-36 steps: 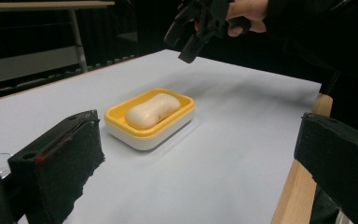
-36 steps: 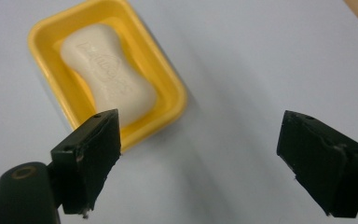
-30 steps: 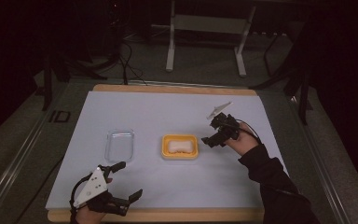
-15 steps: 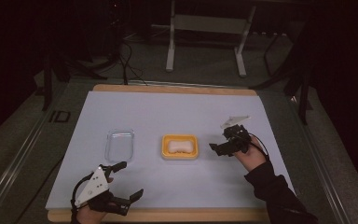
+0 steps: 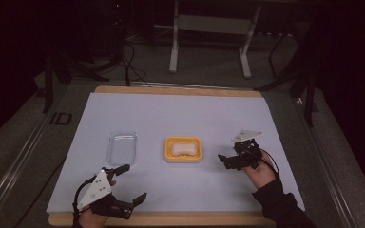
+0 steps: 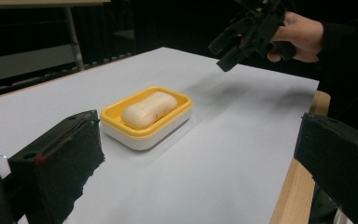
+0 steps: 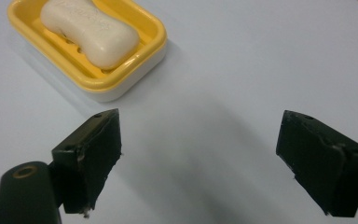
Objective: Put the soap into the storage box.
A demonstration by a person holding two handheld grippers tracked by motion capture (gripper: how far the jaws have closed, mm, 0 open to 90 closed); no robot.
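Observation:
A yellow soap dish (image 5: 168, 145) sits at the middle of the white table sheet with a pale bar of soap (image 5: 183, 150) lying in it. My right gripper (image 5: 229, 157) hovers just right of the dish, open and empty, with its jaws pointing toward it. In the right gripper view the dish (image 7: 137, 58) and soap (image 7: 88, 30) lie at upper left, beyond the open right gripper (image 7: 205, 156). My left gripper (image 5: 132, 183) stands open and empty at the front left corner. In its own view, the left gripper (image 6: 198, 163) faces the dish (image 6: 168, 119) and soap (image 6: 149, 109).
A clear plastic lid or tray (image 5: 122, 147) lies left of the dish. The white sheet (image 5: 180, 114) covers a wooden board whose front edge (image 6: 298, 191) is close to my left gripper. Metal stand legs (image 5: 173, 42) rise beyond the far edge.
My right gripper has come back from farther up the table toward the near side, dropping to just right of the dish. The left gripper has stayed where it was.

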